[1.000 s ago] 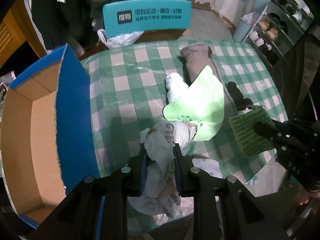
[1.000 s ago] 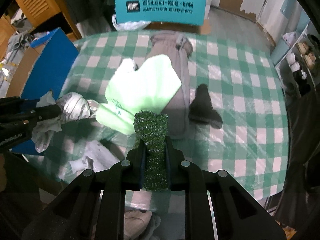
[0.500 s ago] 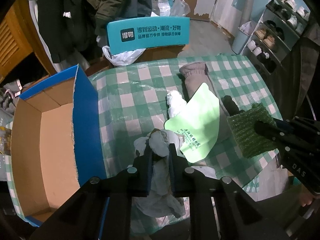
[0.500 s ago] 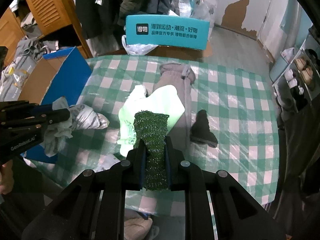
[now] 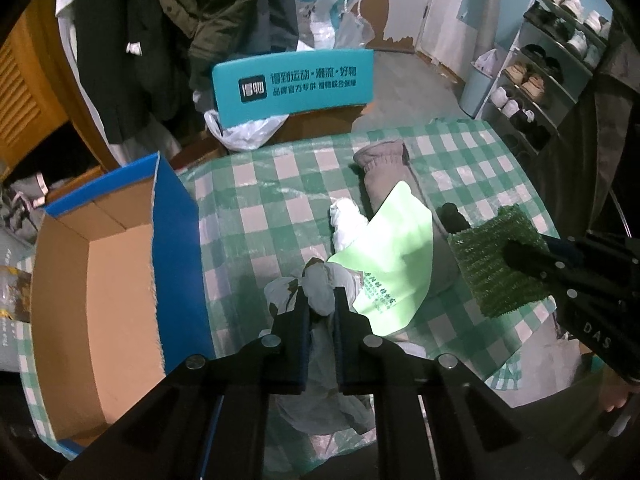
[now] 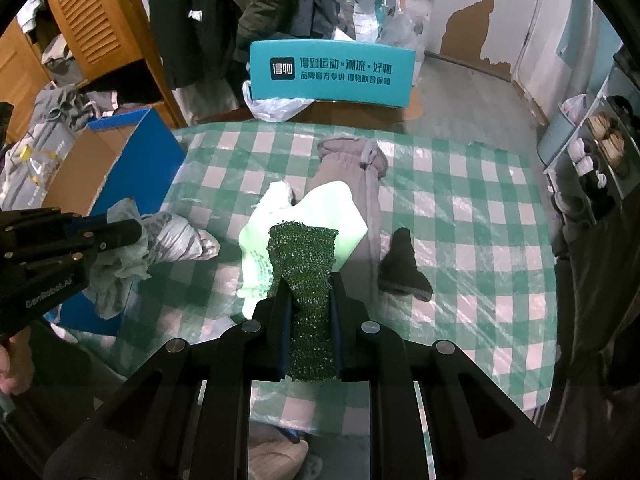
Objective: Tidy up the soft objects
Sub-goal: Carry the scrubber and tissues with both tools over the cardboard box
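While the cardboard box [image 5: 100, 280] sits with nothing visible inside, sorting looks barely begun: the left gripper [image 5: 320, 304] is clamped on a grey rag [image 5: 320, 288] and the right gripper [image 6: 308, 300] on a green scouring pad [image 6: 304, 256], both held above the checked table [image 6: 460, 208] — trousers [image 6: 360, 184], a green bag [image 5: 396, 252] and a black sock [image 6: 404, 264] remain. Compared with a second ago, both loads are lifted higher.

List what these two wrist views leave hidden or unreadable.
- Cardboard box floor: near end cut off by the left view's edge.
- Grey trousers: lower legs covered by the pale green bag.
- Green bag's print: too small to read.
- Grey cloth: lower part hidden behind the left tongs.
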The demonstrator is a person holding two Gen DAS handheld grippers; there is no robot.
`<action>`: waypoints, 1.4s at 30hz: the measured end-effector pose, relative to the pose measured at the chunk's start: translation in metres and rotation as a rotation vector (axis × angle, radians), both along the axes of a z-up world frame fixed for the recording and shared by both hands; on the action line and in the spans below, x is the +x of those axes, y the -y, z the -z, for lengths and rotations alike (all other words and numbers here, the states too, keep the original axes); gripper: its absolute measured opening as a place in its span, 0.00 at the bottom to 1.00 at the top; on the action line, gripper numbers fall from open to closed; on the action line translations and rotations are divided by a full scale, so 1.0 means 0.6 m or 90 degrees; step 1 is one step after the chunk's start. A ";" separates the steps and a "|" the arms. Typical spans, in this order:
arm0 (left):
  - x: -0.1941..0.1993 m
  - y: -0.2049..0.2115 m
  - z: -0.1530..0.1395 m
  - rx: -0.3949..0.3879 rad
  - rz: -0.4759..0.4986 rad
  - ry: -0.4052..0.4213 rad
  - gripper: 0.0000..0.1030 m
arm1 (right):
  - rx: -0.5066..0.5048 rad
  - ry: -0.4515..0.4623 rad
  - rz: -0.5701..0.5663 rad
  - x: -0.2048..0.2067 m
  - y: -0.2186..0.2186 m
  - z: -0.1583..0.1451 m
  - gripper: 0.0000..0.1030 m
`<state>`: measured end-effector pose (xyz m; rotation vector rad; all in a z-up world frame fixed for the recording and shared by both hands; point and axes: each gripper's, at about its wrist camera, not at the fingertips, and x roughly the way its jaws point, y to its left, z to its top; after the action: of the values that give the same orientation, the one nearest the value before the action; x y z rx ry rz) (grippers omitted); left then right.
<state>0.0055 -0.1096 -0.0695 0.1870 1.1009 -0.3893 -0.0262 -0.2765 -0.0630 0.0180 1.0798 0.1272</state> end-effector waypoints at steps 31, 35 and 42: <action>-0.014 -0.081 -0.098 0.015 -0.050 0.101 0.09 | -0.011 0.073 -0.068 0.017 -0.088 -0.089 0.15; -0.015 -0.103 -0.103 0.017 -0.063 0.107 0.09 | -0.009 0.082 -0.085 0.022 -0.113 -0.100 0.15; -0.018 -0.147 -0.112 0.007 -0.089 0.112 0.09 | -0.004 0.085 -0.107 0.038 -0.154 -0.109 0.15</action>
<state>-0.0053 -0.0215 -0.0020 0.1495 0.9373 -0.2366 -0.0037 -0.1841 0.0021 -0.0853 0.9481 0.2727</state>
